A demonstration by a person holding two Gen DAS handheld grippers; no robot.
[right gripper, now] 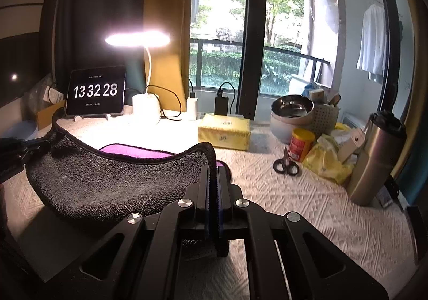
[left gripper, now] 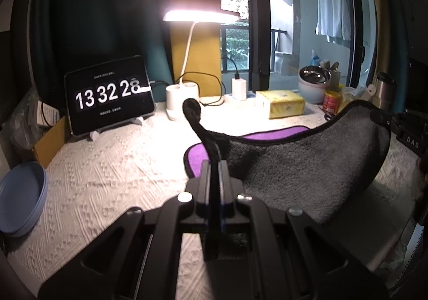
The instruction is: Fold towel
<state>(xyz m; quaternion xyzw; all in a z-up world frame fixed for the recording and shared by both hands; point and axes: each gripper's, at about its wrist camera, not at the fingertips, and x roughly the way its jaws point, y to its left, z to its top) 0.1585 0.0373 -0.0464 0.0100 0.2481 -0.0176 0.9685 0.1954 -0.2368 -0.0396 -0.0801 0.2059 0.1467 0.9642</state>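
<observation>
Towel (left gripper: 307, 166) hung between both grippers, dark grey side toward the cameras, its purple underside lying on the white textured cloth of the counter (left gripper: 107, 166). The left gripper (left gripper: 214, 166) was clenched on one black-edged corner, which stuck up past its fingers toward 12 o'clock; the right gripper (right gripper: 213, 174) was clamped on the opposite corner, the top edge sagging in a curve between them.

Outward from the right gripper, black scissors (right gripper: 285, 164) lay at 2 o'clock, with a red-and-yellow can (right gripper: 301, 144) and a steel tumbler (right gripper: 374, 160) beyond. At 12 o'clock sat a yellow tissue pack (right gripper: 224, 132); at 1 o'clock a steel bowl (right gripper: 291, 108) was nested in a pale bowl, beside a perforated basket (right gripper: 326, 118) holding utensils. From the left gripper, a blue bowl (left gripper: 21, 198) rested at 9 o'clock, apparently holding nothing, and a tablet clock (left gripper: 109, 98) and lit lamp (left gripper: 200, 17) stood toward 11 and 12.
</observation>
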